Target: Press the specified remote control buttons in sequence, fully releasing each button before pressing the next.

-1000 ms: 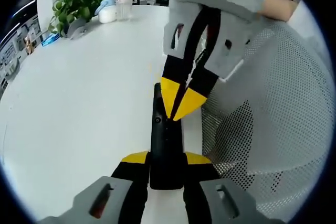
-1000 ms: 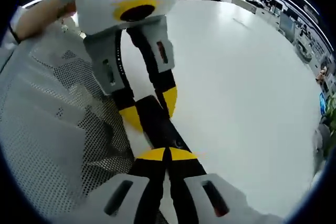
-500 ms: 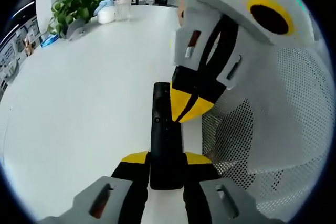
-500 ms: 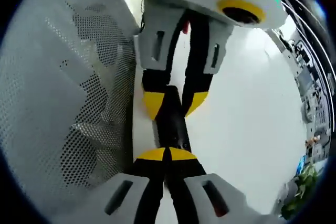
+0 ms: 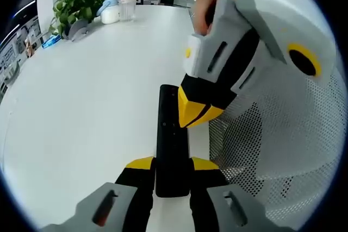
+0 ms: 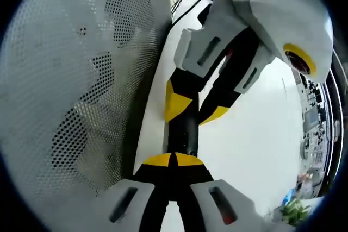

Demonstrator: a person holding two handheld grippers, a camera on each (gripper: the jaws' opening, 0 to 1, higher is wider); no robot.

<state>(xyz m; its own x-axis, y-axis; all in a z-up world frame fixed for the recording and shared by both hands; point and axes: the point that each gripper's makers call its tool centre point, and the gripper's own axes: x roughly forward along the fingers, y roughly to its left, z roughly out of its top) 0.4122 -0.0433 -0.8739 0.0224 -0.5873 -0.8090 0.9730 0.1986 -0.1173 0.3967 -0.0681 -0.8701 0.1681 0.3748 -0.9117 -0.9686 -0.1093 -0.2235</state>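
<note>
Remote control (image 5: 172,145): a slim black bar lying flat on the white table (image 5: 81,107), close beside a white perforated panel (image 5: 283,150). In the left gripper view it runs from 6 o'clock up toward the centre.

Left gripper (image 5: 172,164): narrowed onto the near end of the remote, one yellow-tipped jaw on each long side. I judge this grip is there to keep the bar from sliding or twisting under a press.

Right gripper (image 6: 173,160): jaws brought together, tips meeting in a single yellow point with nothing between them. In the left gripper view it comes in from 1 o'clock, tips (image 5: 191,112) angled down at the remote's upper face. A closed tip makes a narrow poker for one button.

Contact: whether the tip is pressing the button or just off it, I cannot tell.

Background: a potted plant (image 5: 81,4) and a few containers stand at 11 o'clock, well apart from the work.

Change from half a second ago: the right gripper has rolled and tilted further over the remote, its tips staying near the same spot. The left gripper's hold and the remote's place are unchanged.
</note>
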